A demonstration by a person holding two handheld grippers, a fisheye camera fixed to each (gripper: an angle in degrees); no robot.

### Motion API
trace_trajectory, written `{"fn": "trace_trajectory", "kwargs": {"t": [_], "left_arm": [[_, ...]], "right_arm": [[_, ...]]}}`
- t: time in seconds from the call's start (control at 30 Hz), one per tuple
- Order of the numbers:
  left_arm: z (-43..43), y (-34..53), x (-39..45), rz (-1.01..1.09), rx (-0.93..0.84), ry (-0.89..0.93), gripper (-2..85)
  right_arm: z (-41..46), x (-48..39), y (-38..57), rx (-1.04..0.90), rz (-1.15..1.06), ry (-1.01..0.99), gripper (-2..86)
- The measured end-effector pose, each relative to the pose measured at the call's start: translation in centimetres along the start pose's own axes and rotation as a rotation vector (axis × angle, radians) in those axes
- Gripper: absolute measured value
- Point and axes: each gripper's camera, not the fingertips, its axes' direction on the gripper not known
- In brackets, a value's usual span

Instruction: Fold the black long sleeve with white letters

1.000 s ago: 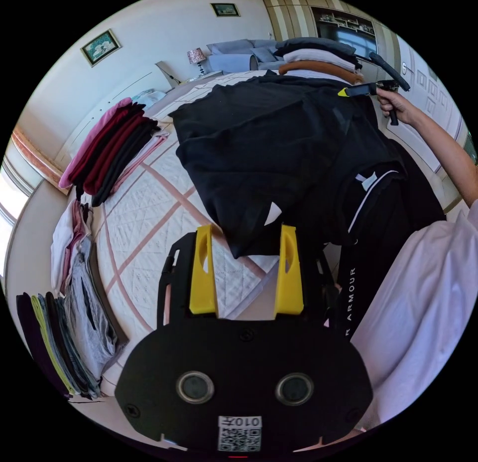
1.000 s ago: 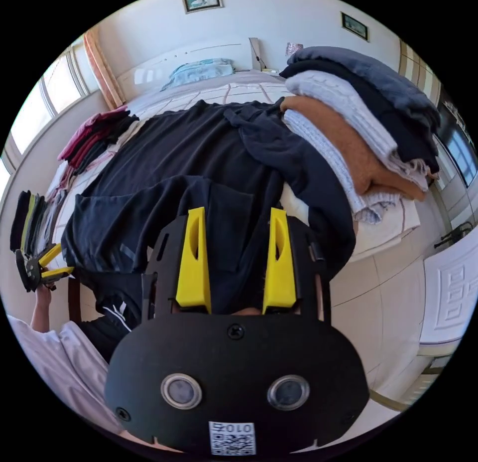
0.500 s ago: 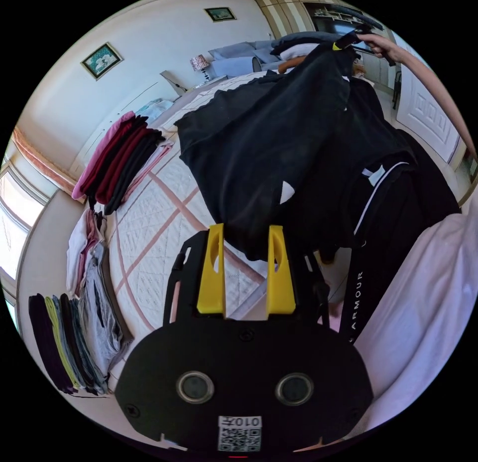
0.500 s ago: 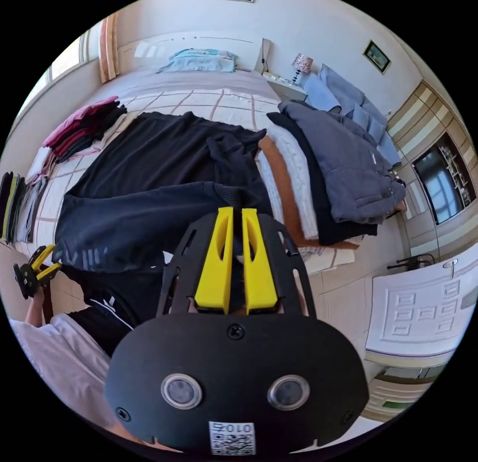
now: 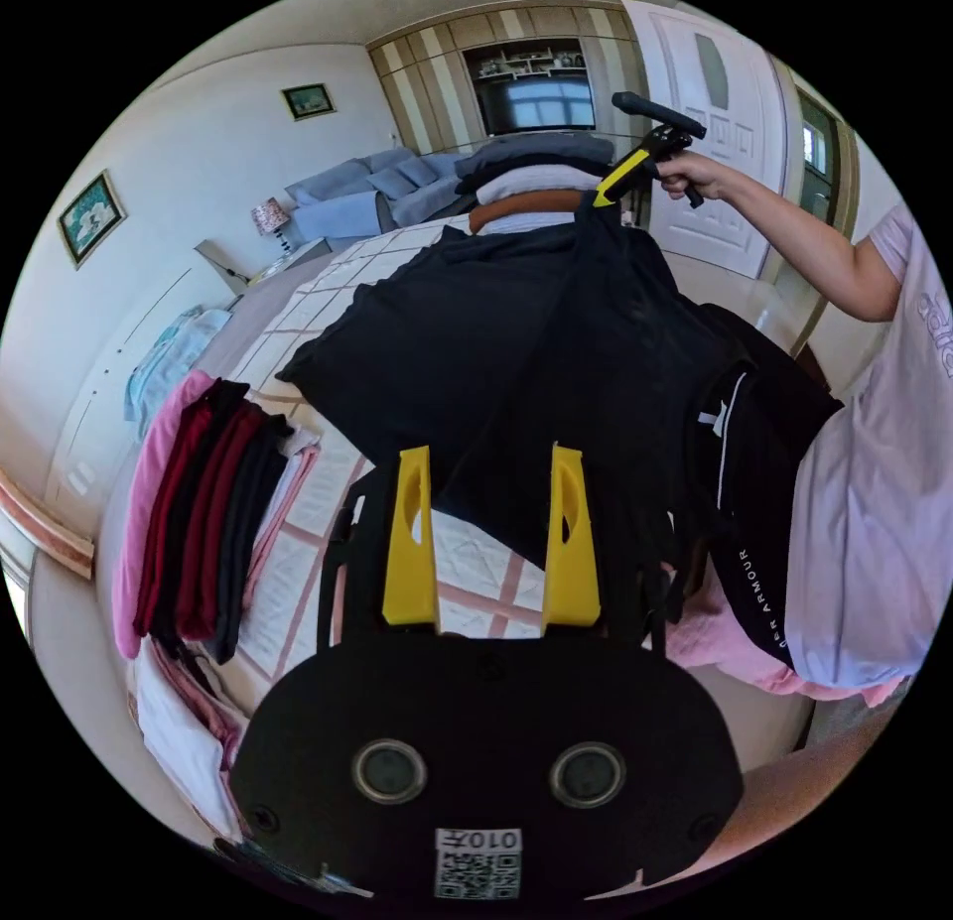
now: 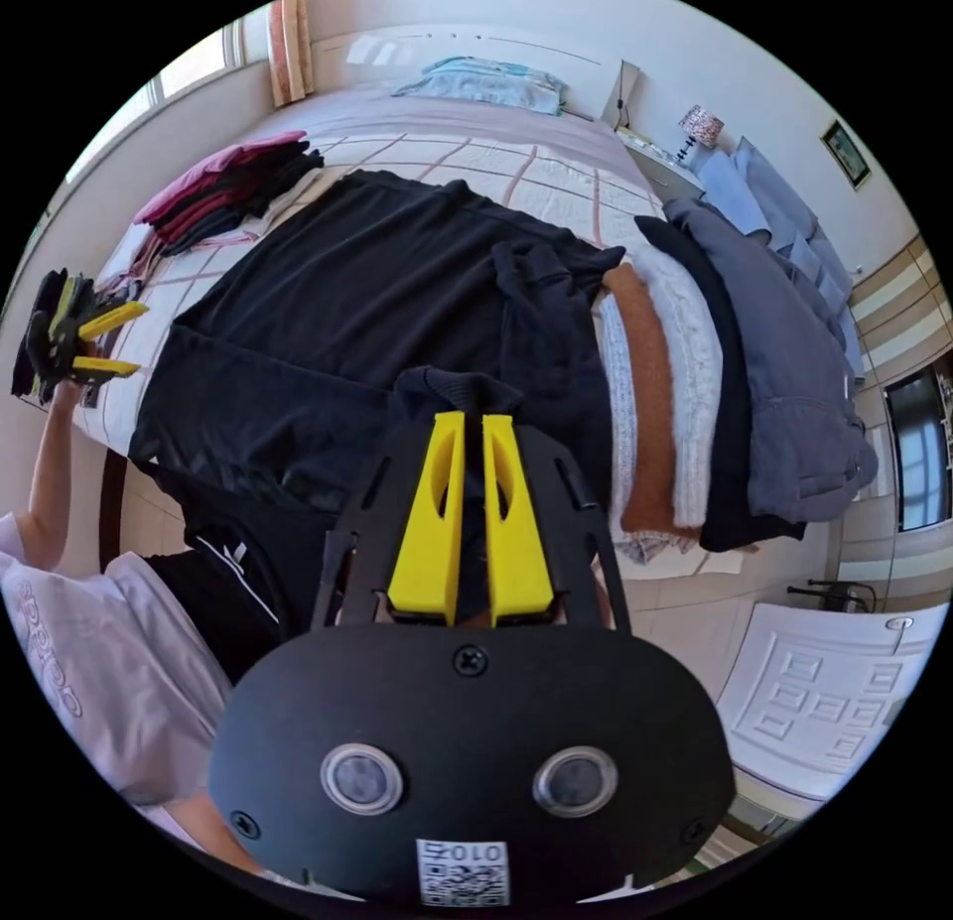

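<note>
The black long sleeve (image 6: 377, 265) lies spread across the bed, its near edge hanging off by the person. My right gripper (image 6: 475, 419) is shut on a bunched fold of its black fabric and holds it up off the bed. In the left gripper view that right gripper (image 5: 604, 194) sits in a hand at the top, with the shirt (image 5: 476, 344) draping down from it like a tent. My left gripper (image 5: 490, 454) is open, low at the bed's edge, with the shirt's hem just beyond its tips. It also appears as the left gripper (image 6: 137, 339) at the far left, jaws apart.
Folded sweaters (image 6: 695, 364) are stacked beside the shirt on the bed. A row of red, pink and black folded clothes (image 5: 189, 503) lies on the quilt's other side. A black piece with white lettering (image 5: 754, 483) hangs by the person's white shirt (image 5: 874, 523). A white door (image 6: 824, 702) stands nearby.
My right gripper went from open to shut on the black fabric and raised it above the bed. My left gripper stayed open while its camera swung along the bed's edge.
</note>
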Motion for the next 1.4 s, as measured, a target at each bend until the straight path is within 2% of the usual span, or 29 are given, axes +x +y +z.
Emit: {"fn": "trace_trajectory", "kwargs": {"t": [0.17, 0.23, 0.33, 0.43, 0.57, 0.67, 0.8, 0.93, 1.03, 1.13, 1.23, 1.33, 1.4], "left_arm": [[8.2, -2.1, -6.0, -0.003, -0.215, 0.350, 11.8], [7.6, -1.6, -7.0, -0.020, -0.186, 0.301, 8.0], [7.0, 0.2, -8.6, -0.084, -0.175, 0.333, 2.0], [7.6, 1.9, -10.3, -0.149, -0.153, 0.352, 0.6], [9.1, 3.3, -13.2, -0.292, -0.102, 0.426, 0.1], [9.7, 3.7, -14.1, -0.307, -0.090, 0.457, 0.1], [10.4, 3.5, -14.8, -0.303, -0.111, 0.465, 0.5], [10.8, 3.1, -14.8, -0.319, -0.119, 0.439, 1.4], [10.1, 2.9, -14.1, -0.326, -0.077, 0.378, 2.3], [8.4, 2.7, -13.1, -0.381, -0.035, 0.286, 3.0], [5.7, 2.4, -11.4, -0.405, 0.098, 0.202, 2.9], [4.6, 2.0, -9.9, -0.384, 0.196, 0.236, 2.1], [5.0, 1.5, -9.2, -0.354, 0.185, 0.267, 1.7]], "right_arm": [[0.0, -0.2, -2.8, -0.054, -0.038, 0.066, 5.0], [0.0, 0.0, -3.7, -0.078, -0.036, 0.092, 5.1], [0.6, 0.8, -4.5, -0.113, -0.013, 0.082, 5.1], [2.7, 1.6, -5.5, -0.116, -0.001, 0.002, 5.1], [7.2, 1.9, -7.7, -0.147, 0.017, -0.003, 5.0], [8.9, 2.4, -9.2, -0.113, 0.045, 0.005, 4.9], [8.5, 2.8, -11.4, -0.016, 0.036, 0.025, 6.6], [5.9, 4.6, -13.0, 0.081, 0.125, 0.078, 7.3], [4.6, 3.5, -15.3, 0.145, 0.076, 0.015, 7.7], [6.6, 0.8, -18.6, 0.097, 0.005, 0.044, 9.9], [10.2, -0.6, -21.2, 0.013, -0.003, 0.046, 11.4], [12.8, -0.6, -22.2, -0.088, 0.026, 0.056, 9.6], [10.3, 0.3, -20.7, -0.043, 0.091, 0.116, 5.3]]}}
